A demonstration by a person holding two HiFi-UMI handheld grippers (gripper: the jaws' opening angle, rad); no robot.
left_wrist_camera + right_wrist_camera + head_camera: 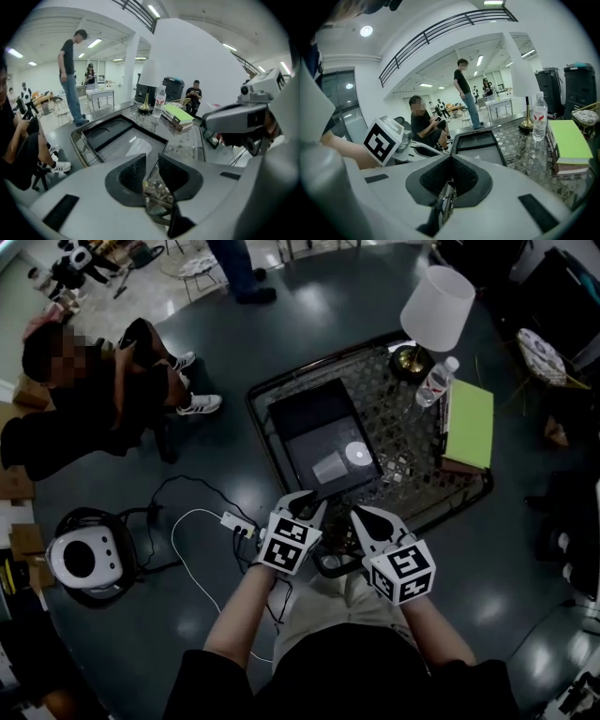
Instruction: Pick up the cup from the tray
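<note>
A black tray (309, 413) lies on the patterned glass table (412, 460). On the tray's near part lies a clear cup (330, 467) on its side, with a white round disc (357, 453) next to it. The left gripper view shows the cup (136, 149) as a pale shape on the tray (108, 133). My left gripper (309, 503) hovers at the table's near edge, just short of the tray; its jaws stand a little apart with nothing between them (152, 161). My right gripper (361, 517) is beside it, shut and empty (451, 159).
A white lamp (436, 310), a water bottle (436, 382) and a green book (469, 423) stand on the table's right side. A person sits on the floor at left (84, 399). A white device (84, 559) and cables (202, 521) lie on the floor near left.
</note>
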